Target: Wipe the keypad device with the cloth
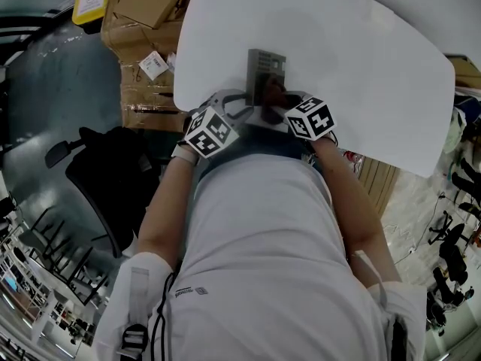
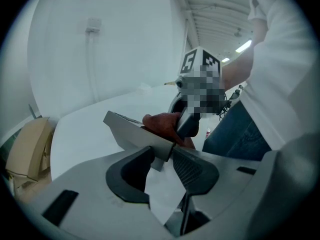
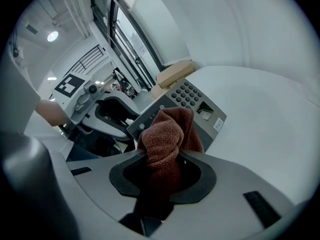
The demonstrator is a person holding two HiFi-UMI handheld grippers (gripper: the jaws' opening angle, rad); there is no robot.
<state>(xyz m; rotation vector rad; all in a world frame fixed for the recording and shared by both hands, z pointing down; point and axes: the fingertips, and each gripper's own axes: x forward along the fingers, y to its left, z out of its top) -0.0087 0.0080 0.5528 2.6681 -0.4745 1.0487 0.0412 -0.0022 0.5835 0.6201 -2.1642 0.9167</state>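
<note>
Clamping the keypad device [image 2: 131,131] at its near corner with the left gripper [image 2: 162,156]: pads set partway apart, both pressed against the grey casing, corner wedged fast between them. Found the device on the white table [image 1: 361,66], close to the edge nearest the person, number keys [image 3: 187,93] facing up. Met it from the other side with the right gripper [image 3: 162,159], squeezed shut on a bunched fold of the brown cloth [image 3: 167,134], nothing but fabric between the pads, loose tail hanging back through the jaws. Pushed that wad right onto the lower half of the device's face, just below the number keys, touching the casing and hiding the middle of the panel. Left the small recessed window [image 3: 205,109] and the little label [image 3: 218,125] showing at one side of the cloth, and a small round fitting [image 3: 141,126] at the other. Crowded both grippers together over the device, tips just beside one another, checkered marker cubes [image 1: 210,130] riding up top, one each. Stood tight against the table edge in a white shirt [image 1: 255,262], forearms angled inward. Spotted cardboard boxes [image 1: 150,6] beyond the table's far left corner and a black office chair [image 1: 105,171] on the floor at the left.
</note>
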